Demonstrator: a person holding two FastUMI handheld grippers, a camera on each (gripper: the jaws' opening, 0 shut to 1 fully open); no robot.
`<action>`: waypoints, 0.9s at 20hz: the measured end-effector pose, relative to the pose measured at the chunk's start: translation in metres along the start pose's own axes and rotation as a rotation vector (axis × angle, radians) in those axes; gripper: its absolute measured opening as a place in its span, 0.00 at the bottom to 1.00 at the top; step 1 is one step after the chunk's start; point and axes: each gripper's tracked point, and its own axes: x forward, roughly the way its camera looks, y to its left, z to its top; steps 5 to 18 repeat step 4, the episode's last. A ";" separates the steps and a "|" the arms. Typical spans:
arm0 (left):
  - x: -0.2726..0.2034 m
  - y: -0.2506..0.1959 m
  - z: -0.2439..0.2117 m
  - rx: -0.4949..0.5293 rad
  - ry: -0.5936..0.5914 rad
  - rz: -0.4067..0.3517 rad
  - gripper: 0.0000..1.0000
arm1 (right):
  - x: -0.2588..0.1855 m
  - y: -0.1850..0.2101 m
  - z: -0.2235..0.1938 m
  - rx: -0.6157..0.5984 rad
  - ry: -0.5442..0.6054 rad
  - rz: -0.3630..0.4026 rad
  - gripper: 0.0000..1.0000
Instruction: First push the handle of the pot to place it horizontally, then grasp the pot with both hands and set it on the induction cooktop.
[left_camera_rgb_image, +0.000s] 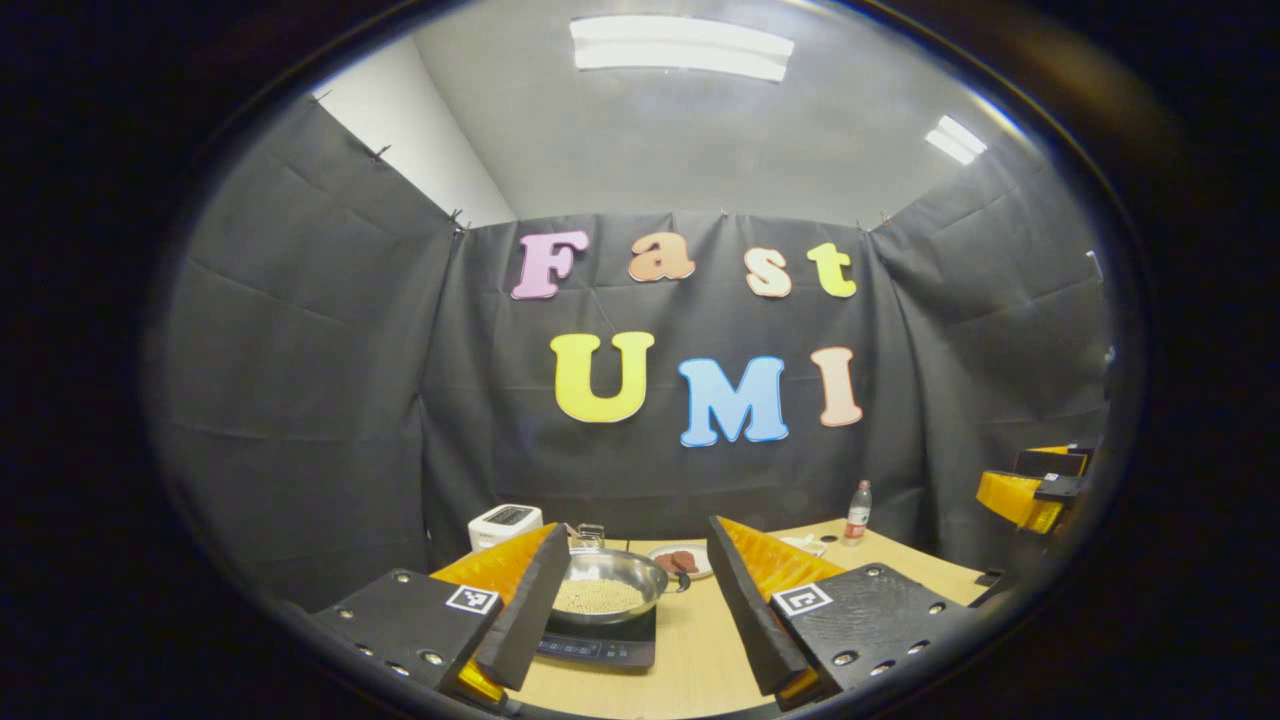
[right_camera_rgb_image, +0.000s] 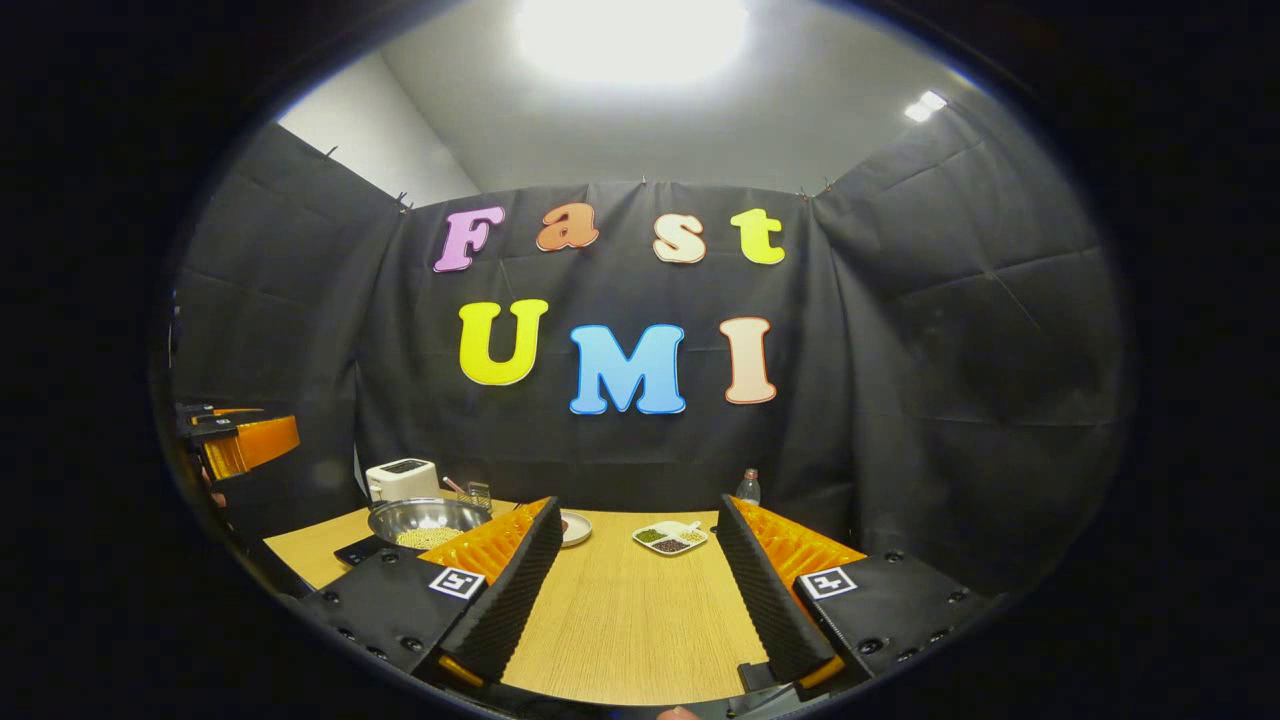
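Both grippers: left gripper (left_camera_rgb_image: 640, 610) and right gripper (right_camera_rgb_image: 635, 590) spread wide, holding nothing | pot (left_camera_rgb_image: 605, 588) rests on induction cooktop (left_camera_rgb_image: 600, 650) | step: placement apparently complete | next: keep clear, retreat.

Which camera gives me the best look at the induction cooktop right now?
The left gripper view: the induction cooktop sits between that gripper's open fingers, its control strip facing the camera and the pot resting on it. In the right gripper view only a dark corner of the cooktop shows, under the pot at far left.
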 end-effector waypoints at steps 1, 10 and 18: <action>-0.001 0.000 0.001 0.000 -0.002 -0.001 0.81 | -0.001 -0.001 0.000 -0.001 0.001 -0.004 0.96; -0.005 0.000 0.003 0.002 -0.005 -0.002 0.81 | -0.004 -0.004 -0.001 -0.005 0.005 -0.014 0.96; -0.005 0.000 0.003 0.002 -0.005 -0.002 0.81 | -0.004 -0.004 -0.001 -0.005 0.005 -0.014 0.96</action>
